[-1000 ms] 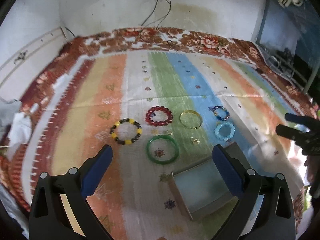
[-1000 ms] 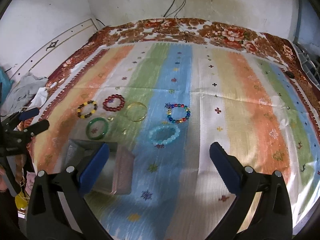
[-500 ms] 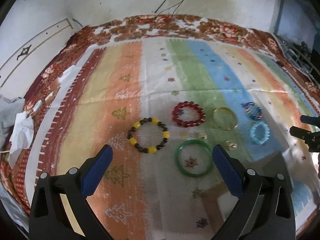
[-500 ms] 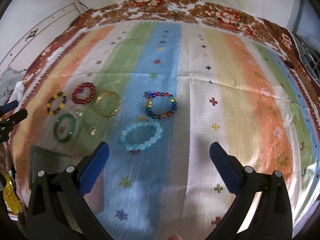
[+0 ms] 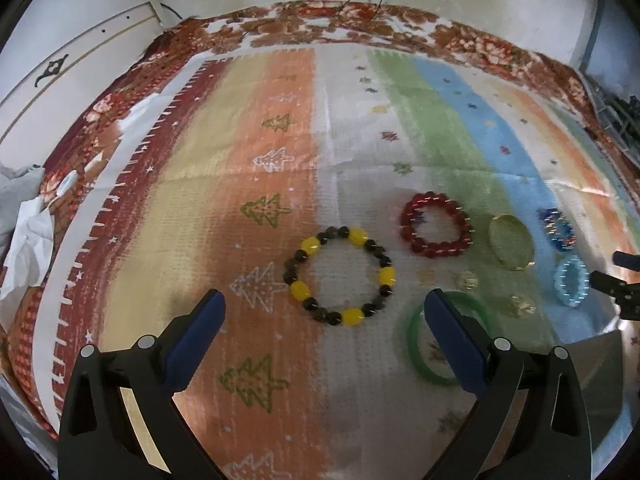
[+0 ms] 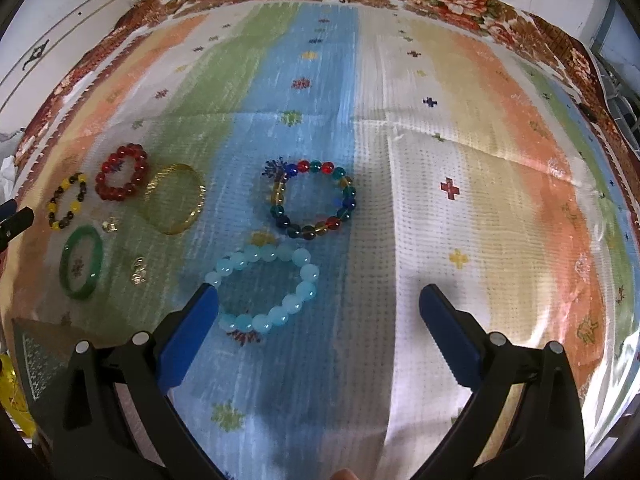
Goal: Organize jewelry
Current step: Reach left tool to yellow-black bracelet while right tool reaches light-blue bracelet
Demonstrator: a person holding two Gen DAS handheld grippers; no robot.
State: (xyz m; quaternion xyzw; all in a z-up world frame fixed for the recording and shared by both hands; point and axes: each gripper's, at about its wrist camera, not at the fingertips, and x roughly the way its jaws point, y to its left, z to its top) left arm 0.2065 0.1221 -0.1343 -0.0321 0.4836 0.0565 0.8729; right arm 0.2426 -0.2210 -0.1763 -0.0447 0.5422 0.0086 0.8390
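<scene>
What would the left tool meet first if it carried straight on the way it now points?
Probably the yellow-and-dark beaded bracelet, which lies on the striped cloth between and just ahead of the open left tool; depth is uncertain.

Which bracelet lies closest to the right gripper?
The light blue beaded bracelet: it lies right at the right gripper's left finger, nearer than the multicoloured bracelet.

no legible text, labels, brands or numbers anywhere
</scene>
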